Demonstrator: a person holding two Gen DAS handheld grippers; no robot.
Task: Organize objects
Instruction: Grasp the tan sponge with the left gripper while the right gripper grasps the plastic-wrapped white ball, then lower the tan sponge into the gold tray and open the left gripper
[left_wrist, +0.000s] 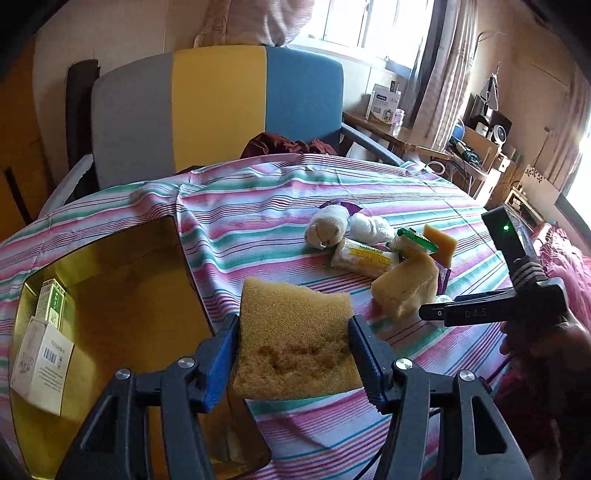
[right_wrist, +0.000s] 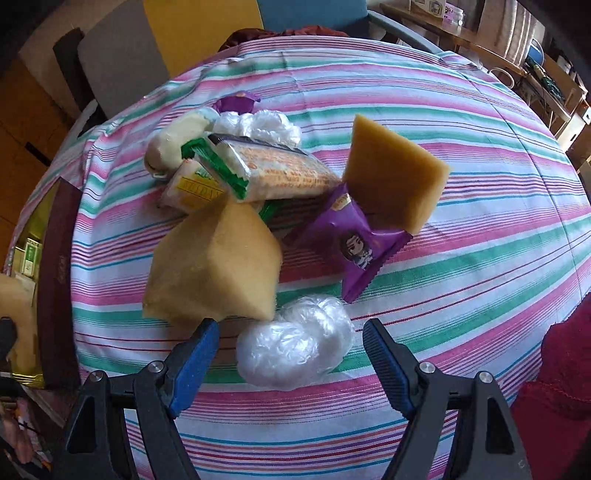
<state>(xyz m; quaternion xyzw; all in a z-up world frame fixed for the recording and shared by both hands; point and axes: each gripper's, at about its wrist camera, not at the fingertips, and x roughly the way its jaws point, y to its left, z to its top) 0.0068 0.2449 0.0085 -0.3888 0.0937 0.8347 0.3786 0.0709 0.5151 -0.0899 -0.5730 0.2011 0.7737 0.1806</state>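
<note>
My left gripper (left_wrist: 293, 332) is shut on a yellow-brown sponge (left_wrist: 291, 325), its blue pads pressing both sides. It holds the sponge above the striped cloth beside a gold-lined box (left_wrist: 122, 280). My right gripper (right_wrist: 291, 328) stands open, pointing down over a crumpled clear plastic bag (right_wrist: 295, 339) that lies between its fingers untouched. Past it are a thick sponge block (right_wrist: 210, 266), a thin sponge slab (right_wrist: 395, 173), a purple snack packet (right_wrist: 354, 240) and a green-edged cracker packet (right_wrist: 266, 170). The left wrist view shows the right gripper (left_wrist: 428, 314) from the side, next to the pile.
Two small cartons (left_wrist: 40, 365) stand inside the gold-lined box at its left side. A white roll (left_wrist: 327, 225) and another clear bag (left_wrist: 369, 227) lie behind the pile. A striped cloth (right_wrist: 480, 206) covers the table. A chair (left_wrist: 218, 107) stands at the far edge.
</note>
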